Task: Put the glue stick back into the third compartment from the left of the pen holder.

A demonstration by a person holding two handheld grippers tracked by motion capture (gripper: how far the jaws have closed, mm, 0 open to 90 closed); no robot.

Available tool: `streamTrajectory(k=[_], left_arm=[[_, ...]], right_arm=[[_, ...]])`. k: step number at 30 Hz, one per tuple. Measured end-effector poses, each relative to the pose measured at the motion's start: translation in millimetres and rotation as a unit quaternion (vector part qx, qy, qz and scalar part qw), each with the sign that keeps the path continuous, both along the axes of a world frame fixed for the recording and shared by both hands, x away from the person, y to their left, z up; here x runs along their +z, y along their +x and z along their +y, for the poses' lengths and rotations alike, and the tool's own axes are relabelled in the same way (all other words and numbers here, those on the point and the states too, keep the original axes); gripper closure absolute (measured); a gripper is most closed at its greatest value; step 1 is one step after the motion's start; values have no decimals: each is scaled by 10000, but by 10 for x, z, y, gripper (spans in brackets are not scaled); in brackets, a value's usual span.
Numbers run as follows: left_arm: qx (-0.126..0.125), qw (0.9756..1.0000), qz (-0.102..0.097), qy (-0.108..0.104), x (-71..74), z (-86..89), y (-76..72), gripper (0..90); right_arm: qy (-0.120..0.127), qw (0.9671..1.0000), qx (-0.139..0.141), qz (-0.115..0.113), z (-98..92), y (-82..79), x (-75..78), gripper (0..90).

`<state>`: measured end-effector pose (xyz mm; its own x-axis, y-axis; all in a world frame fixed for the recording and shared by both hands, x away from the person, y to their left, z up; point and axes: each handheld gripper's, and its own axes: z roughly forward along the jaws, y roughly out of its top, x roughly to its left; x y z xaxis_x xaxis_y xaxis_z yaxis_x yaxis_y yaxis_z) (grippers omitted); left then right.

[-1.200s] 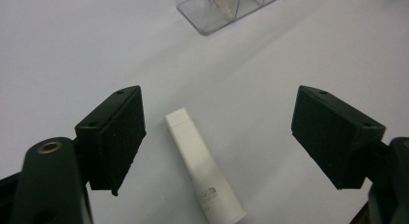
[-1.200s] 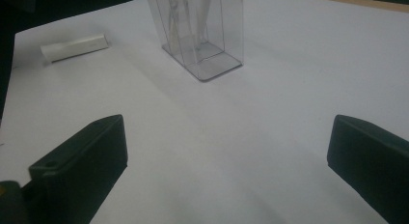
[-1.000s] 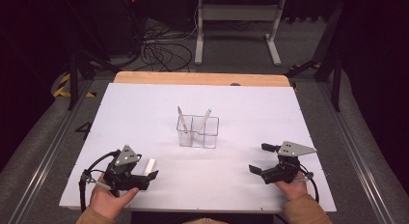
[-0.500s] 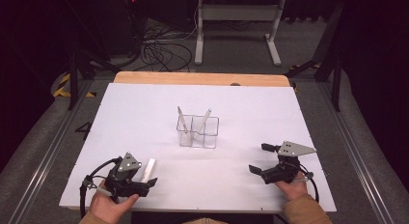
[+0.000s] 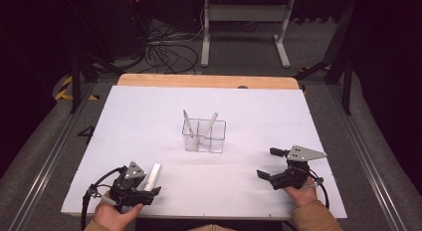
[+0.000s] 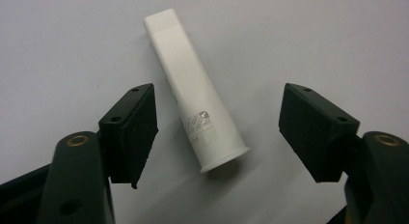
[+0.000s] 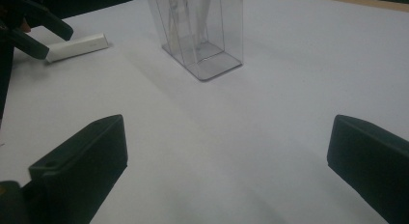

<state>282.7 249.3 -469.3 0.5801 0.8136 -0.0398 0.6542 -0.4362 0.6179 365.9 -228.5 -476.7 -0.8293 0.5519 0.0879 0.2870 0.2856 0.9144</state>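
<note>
With the white tube point(image 5: 153, 175) lying flat on the worktop point(image 5: 149, 121) at about 7 o'clock from the clear organizer point(image 5: 204, 136), well apart from it. Left gripper point(image 5: 144, 185) down low over the tube's near end; jaws spread, just been closing in, tube between them but pads point(image 6: 140, 132) not touching it on either side. In the left gripper view: tube point(image 6: 193, 91) angled, flared cap end toward 5 o'clock, flat crimped end toward 11 o'clock, small grey print near the cap. Right gripper point(image 5: 276, 164) resting at about 4 o'clock from the organizer, near the worktop's front edge, held in the hand point(image 5: 301, 195); jaws spread wide, nothing between them. In the right gripper view: organizer point(image 7: 200, 33) ahead at 12 o'clock, tube point(image 7: 77, 47) at 10 o'clock. Organizer upright near worktop centre, two compartments side by side, one slim white stick leaning in each: left one point(image 5: 187, 122) tilted toward 11 o'clock, right one point(image 5: 211, 122) toward 1 o'clock.
</note>
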Motion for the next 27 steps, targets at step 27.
streamTrajectory(k=[27], left_arm=[[611,9979,70,193,-84,-56,-39,620]], right_arm=[[-38,10000,24,-34,6,-2,-2,7]])
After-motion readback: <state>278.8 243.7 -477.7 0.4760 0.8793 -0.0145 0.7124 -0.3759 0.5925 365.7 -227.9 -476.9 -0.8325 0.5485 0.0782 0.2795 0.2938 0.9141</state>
